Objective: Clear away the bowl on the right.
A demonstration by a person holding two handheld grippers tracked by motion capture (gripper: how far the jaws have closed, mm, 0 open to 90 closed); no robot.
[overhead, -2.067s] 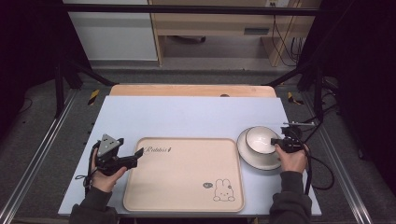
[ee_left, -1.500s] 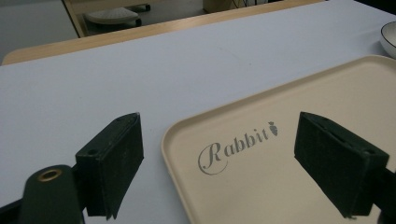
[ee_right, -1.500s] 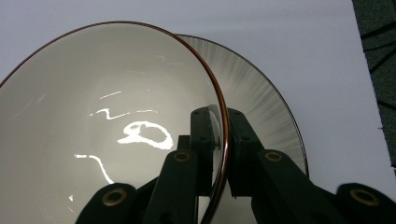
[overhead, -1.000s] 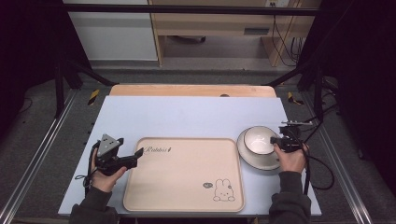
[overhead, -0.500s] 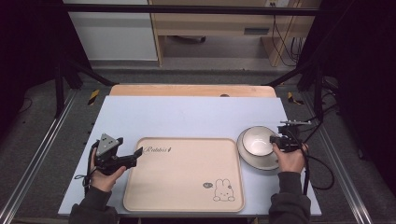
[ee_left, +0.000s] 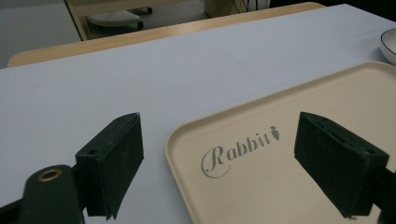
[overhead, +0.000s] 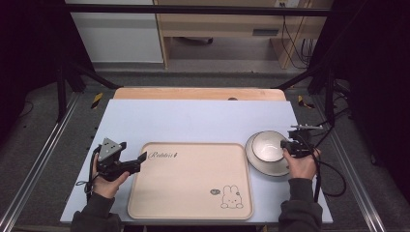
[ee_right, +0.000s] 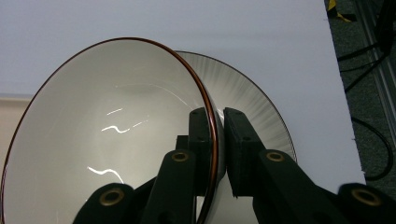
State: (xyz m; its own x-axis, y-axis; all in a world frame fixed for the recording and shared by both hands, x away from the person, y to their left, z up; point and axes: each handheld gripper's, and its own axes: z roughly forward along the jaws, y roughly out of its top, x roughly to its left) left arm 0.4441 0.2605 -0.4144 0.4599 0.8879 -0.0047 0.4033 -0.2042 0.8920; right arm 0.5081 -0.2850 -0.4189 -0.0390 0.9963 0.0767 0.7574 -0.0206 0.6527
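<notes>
Around the work: table, floor and shelving

A pale blue table top (overhead: 193,121) ends in a wooden strip (overhead: 198,93) at its far edge; beyond it stand a wooden shelf unit (overhead: 232,24) and a white panel (overhead: 116,38), with black cables (overhead: 295,43) hanging right and grey floor (overhead: 38,140) alongside

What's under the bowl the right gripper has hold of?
A ribbed plate sits under the bowl, its rim showing past the bowl's side. The right gripper pinches the bowl's rim. The plate's middle is covered by the bowl.
</notes>
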